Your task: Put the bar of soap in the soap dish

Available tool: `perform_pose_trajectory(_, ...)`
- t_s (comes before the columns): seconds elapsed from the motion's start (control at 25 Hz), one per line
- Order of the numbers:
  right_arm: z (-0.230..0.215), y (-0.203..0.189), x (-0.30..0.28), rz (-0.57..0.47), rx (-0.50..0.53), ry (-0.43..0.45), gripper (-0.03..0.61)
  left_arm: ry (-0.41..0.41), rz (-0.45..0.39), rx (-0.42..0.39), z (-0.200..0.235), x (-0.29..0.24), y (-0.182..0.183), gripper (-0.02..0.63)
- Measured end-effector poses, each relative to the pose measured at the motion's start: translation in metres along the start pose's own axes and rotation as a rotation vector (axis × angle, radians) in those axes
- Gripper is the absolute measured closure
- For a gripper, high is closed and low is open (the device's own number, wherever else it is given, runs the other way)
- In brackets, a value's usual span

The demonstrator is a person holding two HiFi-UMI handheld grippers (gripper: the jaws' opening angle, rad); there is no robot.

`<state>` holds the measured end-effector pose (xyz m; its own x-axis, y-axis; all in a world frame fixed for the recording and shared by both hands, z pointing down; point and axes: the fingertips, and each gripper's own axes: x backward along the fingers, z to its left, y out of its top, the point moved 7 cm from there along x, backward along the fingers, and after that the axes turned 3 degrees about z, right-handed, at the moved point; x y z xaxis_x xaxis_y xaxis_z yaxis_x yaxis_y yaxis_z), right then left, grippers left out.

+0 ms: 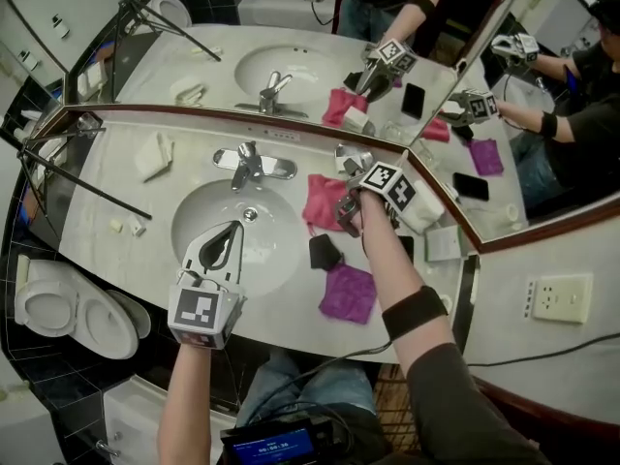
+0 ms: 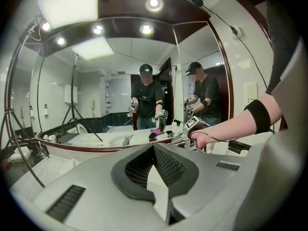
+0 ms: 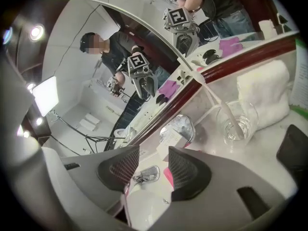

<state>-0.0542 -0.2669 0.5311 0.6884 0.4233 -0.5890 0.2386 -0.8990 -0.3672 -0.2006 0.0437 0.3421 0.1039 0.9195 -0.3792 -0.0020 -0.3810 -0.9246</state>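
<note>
Left claw (image 1: 232,231) clenched empty over sink (image 1: 276,260), right claw (image 3: 154,153) released, soap bar (image 3: 166,147) beside soap dish (image 3: 180,127), stick (image 3: 231,115) in glass (image 3: 244,127)

Faucet (image 1: 250,164) behind basin (image 1: 276,255), cloth (image 1: 325,200) right

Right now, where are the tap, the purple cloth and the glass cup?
tap (image 1: 248,163): head view, on its spout.
purple cloth (image 1: 349,294): head view, on its middle.
glass cup (image 3: 245,126): right gripper view, on its clear side wall.
</note>
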Motion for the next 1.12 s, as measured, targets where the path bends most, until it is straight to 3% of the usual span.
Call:
perform_pose_trajectory(0.12, 0.012, 0.002, 0.018, 0.001, 0.096, 0.027, 0.372, 0.002, -0.009, 0.003, -0.003, 0.007, 0.005, 0.610)
perform_pose_trajectory(0.4, 0.041, 0.005, 0.072, -0.009, 0.415, 0.017, 0.486, 0.027, -0.019, 0.041, -0.004, 0.031, 0.010, 0.610)
perform_pose_trajectory(0.56, 0.045, 0.005, 0.101, -0.078, 0.572, -0.010, 0.541, 0.052, -0.031, 0.087, -0.001, 0.041, 0.007, 0.610)
perform_pose_trajectory(0.8, 0.045, 0.000, 0.137, -0.181, 0.728, -0.005, 0.554, 0.050, -0.012, 0.092, -0.004, 0.050, -0.007, 0.610)
perform_pose_trajectory(1.12, 0.040, -0.006, 0.189, -0.422, 1.032, -0.009, 0.560, 0.057, -0.008, 0.109, -0.012, 0.067, -0.011, 0.610)
